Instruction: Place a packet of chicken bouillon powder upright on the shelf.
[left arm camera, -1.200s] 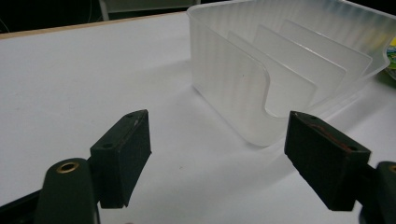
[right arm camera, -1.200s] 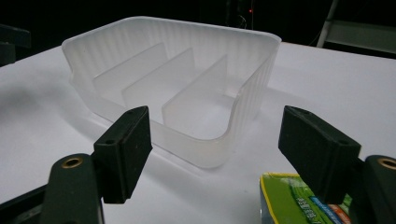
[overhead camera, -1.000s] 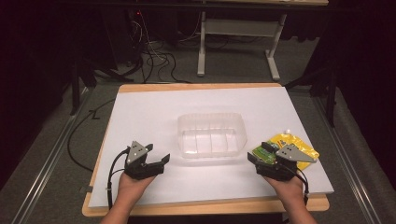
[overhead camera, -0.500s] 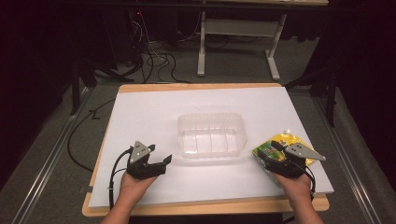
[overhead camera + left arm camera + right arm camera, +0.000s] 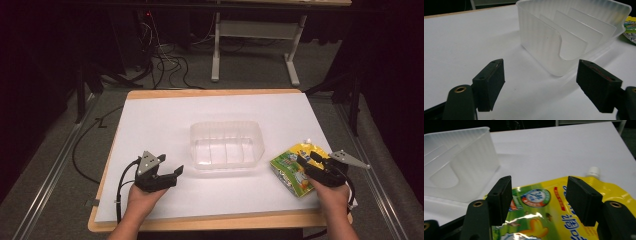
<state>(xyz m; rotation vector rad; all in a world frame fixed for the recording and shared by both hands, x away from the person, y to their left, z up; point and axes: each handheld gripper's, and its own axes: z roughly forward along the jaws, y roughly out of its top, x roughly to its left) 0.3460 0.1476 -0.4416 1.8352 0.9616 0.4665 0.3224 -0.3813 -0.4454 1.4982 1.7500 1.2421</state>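
Yellow spouted pouch (image 5: 296,167), flat on desk (image 5: 165,120), at 4 o'clock from clear bin (image 5: 226,145). Right hand-held gripper (image 5: 537,195) over pouch, jaws just narrowing, pads not yet pressing; to be lowered squarely across the body, clear of the spout. Left hand-held gripper (image 5: 540,83) spread, empty.

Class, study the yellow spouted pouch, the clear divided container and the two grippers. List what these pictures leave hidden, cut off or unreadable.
- Yellow pouch: its lower end is cut off by the right gripper view's bottom edge and hidden behind the jaws.
- Pouch print: too small to read in the high view.
- Right gripper: whether its pads touch the pouch cannot be told.
- Clear container: its far end is cut off by the left gripper view's edge.
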